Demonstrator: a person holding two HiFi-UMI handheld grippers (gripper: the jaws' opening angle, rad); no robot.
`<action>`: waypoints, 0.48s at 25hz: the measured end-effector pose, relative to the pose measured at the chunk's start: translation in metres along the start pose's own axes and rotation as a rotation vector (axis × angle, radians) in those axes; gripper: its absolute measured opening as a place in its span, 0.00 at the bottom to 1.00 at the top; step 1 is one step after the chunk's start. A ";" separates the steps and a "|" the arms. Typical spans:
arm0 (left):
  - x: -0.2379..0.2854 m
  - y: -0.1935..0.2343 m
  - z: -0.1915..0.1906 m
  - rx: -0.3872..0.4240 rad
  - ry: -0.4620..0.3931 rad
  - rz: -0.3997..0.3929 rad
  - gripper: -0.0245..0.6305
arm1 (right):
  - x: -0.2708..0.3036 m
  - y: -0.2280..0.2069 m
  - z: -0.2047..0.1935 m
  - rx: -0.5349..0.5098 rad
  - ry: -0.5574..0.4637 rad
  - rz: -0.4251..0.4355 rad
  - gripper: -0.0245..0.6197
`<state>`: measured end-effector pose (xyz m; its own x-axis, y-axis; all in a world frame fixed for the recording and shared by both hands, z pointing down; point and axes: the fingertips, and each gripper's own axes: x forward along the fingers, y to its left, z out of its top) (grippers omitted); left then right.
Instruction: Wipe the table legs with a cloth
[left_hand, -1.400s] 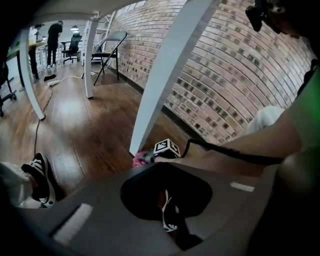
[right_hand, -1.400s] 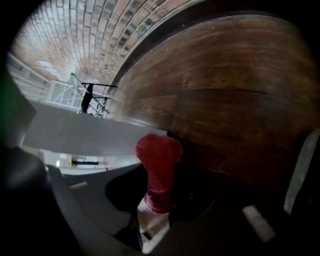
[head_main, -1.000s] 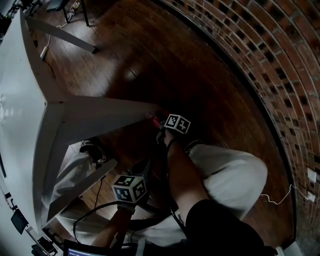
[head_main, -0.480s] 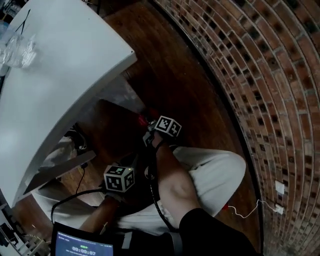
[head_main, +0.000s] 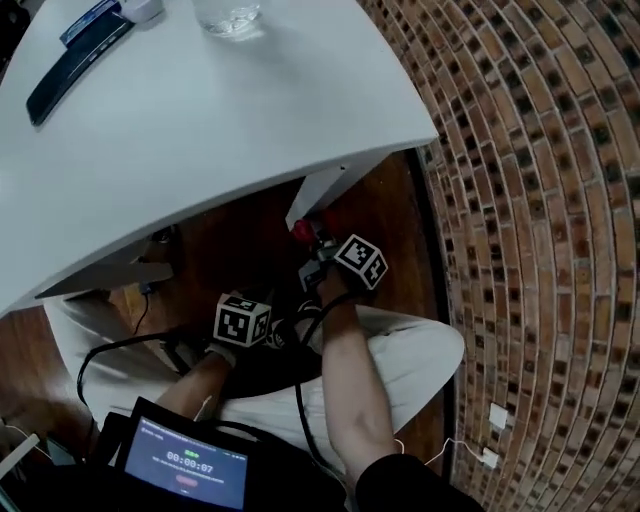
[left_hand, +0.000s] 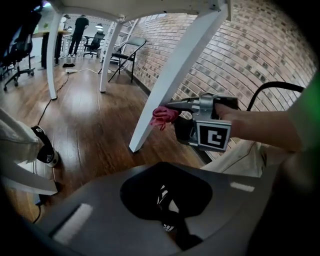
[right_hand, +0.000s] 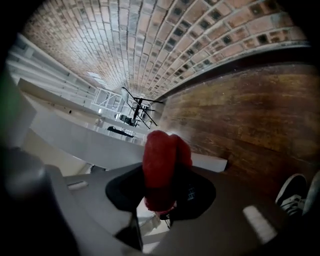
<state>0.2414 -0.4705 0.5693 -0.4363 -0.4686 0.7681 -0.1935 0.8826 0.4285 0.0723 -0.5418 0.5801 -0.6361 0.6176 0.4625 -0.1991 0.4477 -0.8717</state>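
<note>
A slanted white table leg (left_hand: 176, 75) runs down from the white tabletop (head_main: 230, 130) to the wooden floor. My right gripper (left_hand: 172, 107) is shut on a bunched red cloth (left_hand: 163, 116) that rests against the leg's lower half. In the right gripper view the red cloth (right_hand: 161, 165) sticks up out of the jaws, with the leg (right_hand: 100, 145) pale behind it. From the head view the cloth (head_main: 302, 232) sits just under the table edge, beside the leg's top (head_main: 318, 192). My left gripper (head_main: 262, 328) hangs low over the person's lap, apart from the leg, jaws together and holding nothing.
A brick wall (head_main: 530, 200) stands close on the right. On the tabletop lie a dark flat device (head_main: 75, 65) and a glass (head_main: 228, 15). A lit screen (head_main: 185, 465) and cables sit near the lap. Other table legs (left_hand: 51, 60), a folding chair (left_hand: 125, 52) and a shoe (left_hand: 46, 154) lie beyond.
The head view has swung from under the table to over the tabletop. The right gripper stays at the leg with the red cloth; the left gripper stays low.
</note>
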 end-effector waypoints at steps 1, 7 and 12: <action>-0.001 0.001 0.001 -0.010 -0.008 -0.007 0.04 | -0.005 0.009 0.003 -0.020 -0.011 -0.002 0.21; -0.003 0.005 0.004 -0.037 -0.044 -0.029 0.04 | -0.040 0.071 0.039 -0.141 -0.122 -0.038 0.21; -0.002 0.007 0.005 -0.034 -0.058 -0.032 0.04 | -0.077 0.141 0.068 -0.248 -0.205 0.045 0.20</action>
<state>0.2366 -0.4634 0.5687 -0.4806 -0.4930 0.7253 -0.1785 0.8647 0.4695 0.0423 -0.5707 0.4100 -0.7822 0.5086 0.3599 0.0047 0.5824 -0.8129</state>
